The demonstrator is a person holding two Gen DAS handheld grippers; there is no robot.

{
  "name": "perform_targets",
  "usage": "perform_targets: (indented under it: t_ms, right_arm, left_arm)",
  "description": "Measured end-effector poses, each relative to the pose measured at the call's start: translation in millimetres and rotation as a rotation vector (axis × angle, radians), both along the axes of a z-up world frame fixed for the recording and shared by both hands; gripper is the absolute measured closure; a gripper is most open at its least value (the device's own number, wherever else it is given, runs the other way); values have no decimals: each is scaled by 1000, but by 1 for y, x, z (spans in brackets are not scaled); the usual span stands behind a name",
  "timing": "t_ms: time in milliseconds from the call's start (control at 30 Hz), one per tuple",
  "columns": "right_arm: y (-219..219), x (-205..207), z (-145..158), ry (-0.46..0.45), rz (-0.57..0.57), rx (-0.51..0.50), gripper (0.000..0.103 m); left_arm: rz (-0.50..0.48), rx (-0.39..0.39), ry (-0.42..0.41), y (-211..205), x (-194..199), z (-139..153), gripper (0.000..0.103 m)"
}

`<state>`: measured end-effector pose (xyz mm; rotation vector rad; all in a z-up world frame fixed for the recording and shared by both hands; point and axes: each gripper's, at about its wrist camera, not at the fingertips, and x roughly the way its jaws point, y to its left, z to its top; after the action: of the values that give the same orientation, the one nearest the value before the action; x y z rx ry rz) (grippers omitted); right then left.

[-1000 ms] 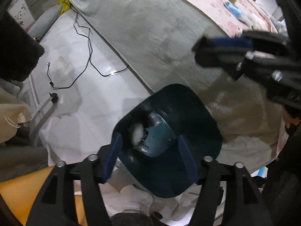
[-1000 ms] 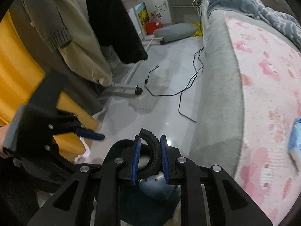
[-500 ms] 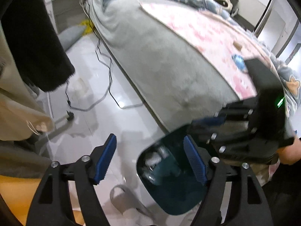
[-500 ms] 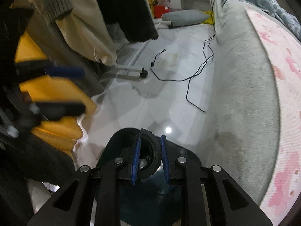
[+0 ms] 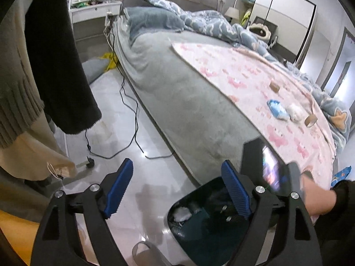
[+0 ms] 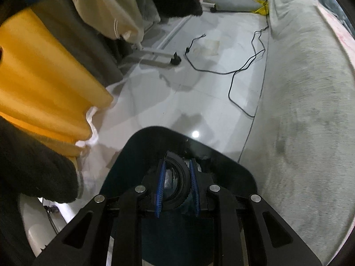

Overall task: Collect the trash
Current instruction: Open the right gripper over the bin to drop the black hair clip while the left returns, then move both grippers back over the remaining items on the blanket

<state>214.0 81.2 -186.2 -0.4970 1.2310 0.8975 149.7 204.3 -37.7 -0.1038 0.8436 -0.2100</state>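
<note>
A dark teal bin (image 5: 199, 235) stands on the floor beside the bed, with white tissue and wrappers inside. My right gripper (image 6: 177, 163) is shut on a black ridged ring (image 6: 180, 178) and hangs in the bin's mouth (image 6: 142, 146). A hand (image 5: 319, 199) holds that tool at the bin's right. My left gripper (image 5: 176, 168) hovers left of the bin, its jaws opening with nothing between them. On the pink blanket lie a blue wrapper (image 5: 277, 108), a white tissue wad (image 5: 295, 112), a cardboard ring (image 5: 310, 120) and a brown scrap (image 5: 274, 87).
Black cables (image 5: 133, 119) trail over the pale tiled floor along the grey bed edge (image 5: 188, 110). Hanging clothes (image 5: 55, 66) and a yellow garment (image 6: 44, 77) crowd the left. A rack foot with a wheel (image 6: 175, 59) sits on the floor.
My left gripper rose and tilted up from the bin toward the bed, its jaws spreading wider. My right gripper sank with the black ring down into the bin's mouth.
</note>
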Motion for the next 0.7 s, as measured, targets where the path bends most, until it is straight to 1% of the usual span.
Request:
perform_targets:
  t_ms: [67, 133, 200, 267, 300, 333, 400, 567, 633, 700]
  right_arm:
    - [3, -3, -9, 5, 12, -28, 80]
    - [4, -6, -14, 9, 18, -44, 80]
    - [6, -8, -23, 34, 32, -74, 80]
    - [8, -9, -27, 33, 34, -85, 80]
    - [9, -10, -28, 35, 36, -86, 77]
    - [9, -10, -28, 31, 34, -87, 66]
    - [9, -11, -28, 30, 34, -84, 57]
    - [8, -12, -23, 21, 42, -77, 56]
    - [7, -12, -18, 16, 39, -67, 50]
    - [3, -11, -9, 6, 30, -42, 50]
  left_arm:
    - [7, 2, -36, 0, -2, 7, 16]
    - [12, 7, -69, -1, -4, 13, 11]
    - [16, 10, -105, -2, -7, 20, 10]
    - [23, 11, -138, -2, -8, 26, 10]
    - [29, 6, -157, -1, -10, 29, 10]
    - [34, 0, -174, 0, -11, 33, 10]
    - [47, -13, -208, 1, -13, 40, 10]
    - [77, -56, -266, -1, -13, 57, 10]
    - [82, -57, -291, -4, -14, 64, 10]
    - [85, -56, -309, -10, -13, 70, 10]
